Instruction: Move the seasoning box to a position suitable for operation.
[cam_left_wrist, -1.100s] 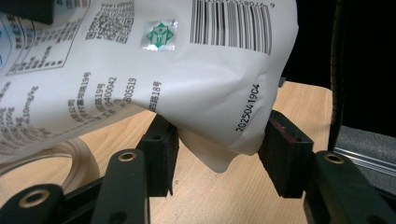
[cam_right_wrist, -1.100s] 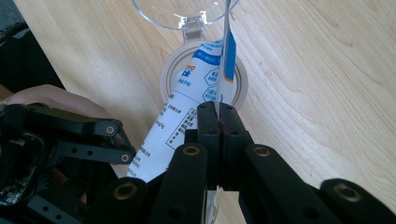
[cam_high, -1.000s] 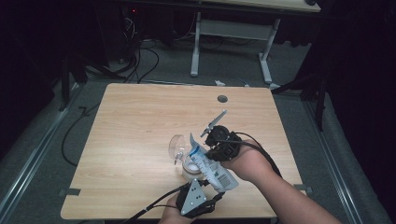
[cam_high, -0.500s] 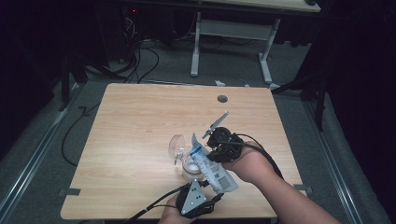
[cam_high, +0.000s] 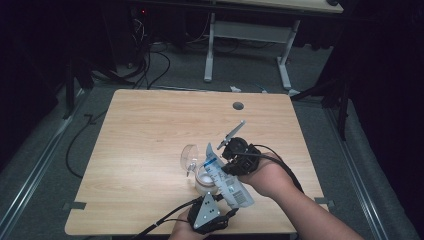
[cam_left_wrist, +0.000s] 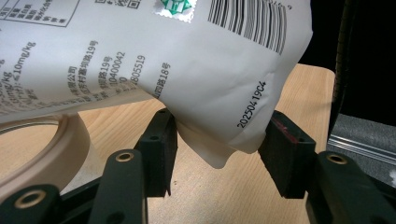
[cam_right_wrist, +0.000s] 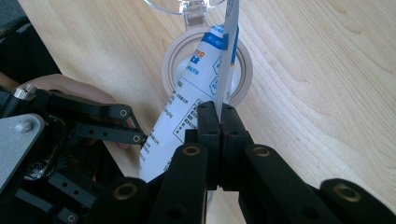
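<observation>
A white and blue printed pouch (cam_high: 229, 184) is held tilted over a round cream container (cam_high: 204, 186) near the table's front edge. The pouch's (cam_right_wrist: 187, 116) top end dips into the container's (cam_right_wrist: 169, 60) mouth. The container's clear lid (cam_high: 190, 156) stands flipped back. My right gripper (cam_right_wrist: 219, 109) is shut on the pouch's thin side edge; from above it (cam_high: 227, 167) comes in from the right. My left gripper (cam_left_wrist: 217, 140) stands open with the pouch's (cam_left_wrist: 163, 56) lower corner hanging between its pads (cam_left_wrist: 161, 140). The container's rim (cam_left_wrist: 70, 140) lies to its left.
The wooden table (cam_high: 150, 125) has a round cable hole (cam_high: 238, 106) at the back right. Behind it stand another table's grey legs (cam_high: 210, 50), with cables on the floor (cam_high: 150, 55). A metal rail (cam_high: 30, 175) runs along the left.
</observation>
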